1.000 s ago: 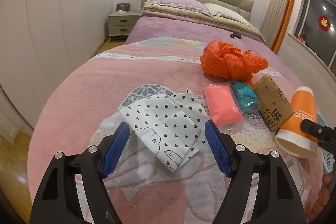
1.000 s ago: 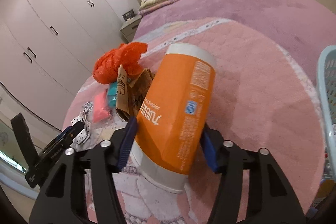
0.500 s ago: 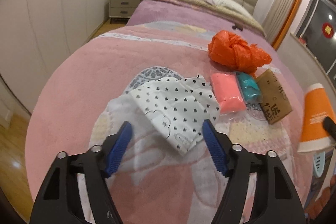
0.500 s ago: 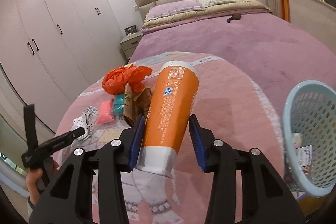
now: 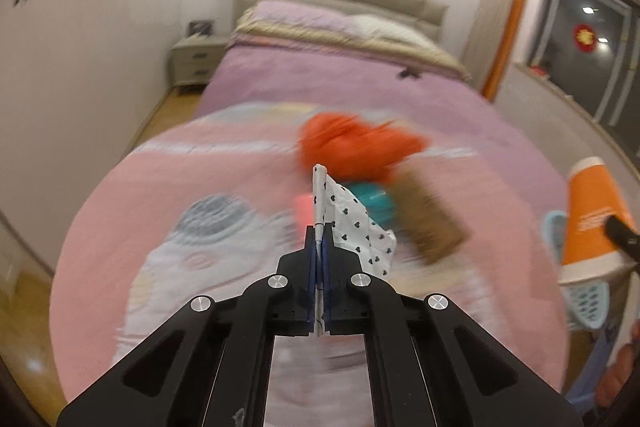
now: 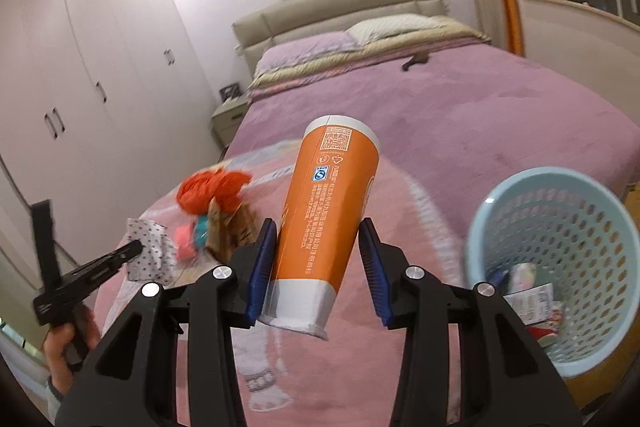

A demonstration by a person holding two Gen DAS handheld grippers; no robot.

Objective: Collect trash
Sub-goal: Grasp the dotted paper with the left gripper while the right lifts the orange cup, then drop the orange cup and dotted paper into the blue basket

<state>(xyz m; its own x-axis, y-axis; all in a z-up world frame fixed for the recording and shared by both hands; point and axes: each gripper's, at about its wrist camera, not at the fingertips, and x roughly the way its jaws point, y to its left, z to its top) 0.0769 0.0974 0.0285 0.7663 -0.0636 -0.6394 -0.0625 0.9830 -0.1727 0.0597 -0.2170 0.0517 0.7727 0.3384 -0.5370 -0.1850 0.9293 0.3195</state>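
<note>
Bed (image 6: 500,99) w/ pink blanket (image 5: 152,195) has wide bare room at 9 o'clock; far edge at 3 drops by the blue basket (image 6: 600,359), which already holds a few wrappers. Both tools loaded, neither load binned yet. Right gripper (image 6: 318,261) clamped on orange cup (image 6: 324,211), basket at its 3 o'clock. Left gripper (image 5: 319,239) pinched together on heart-print paper (image 5: 352,223). Left on blanket: orange bag (image 5: 352,147), brown packet (image 5: 432,227), pink and teal bits, blurred
</note>
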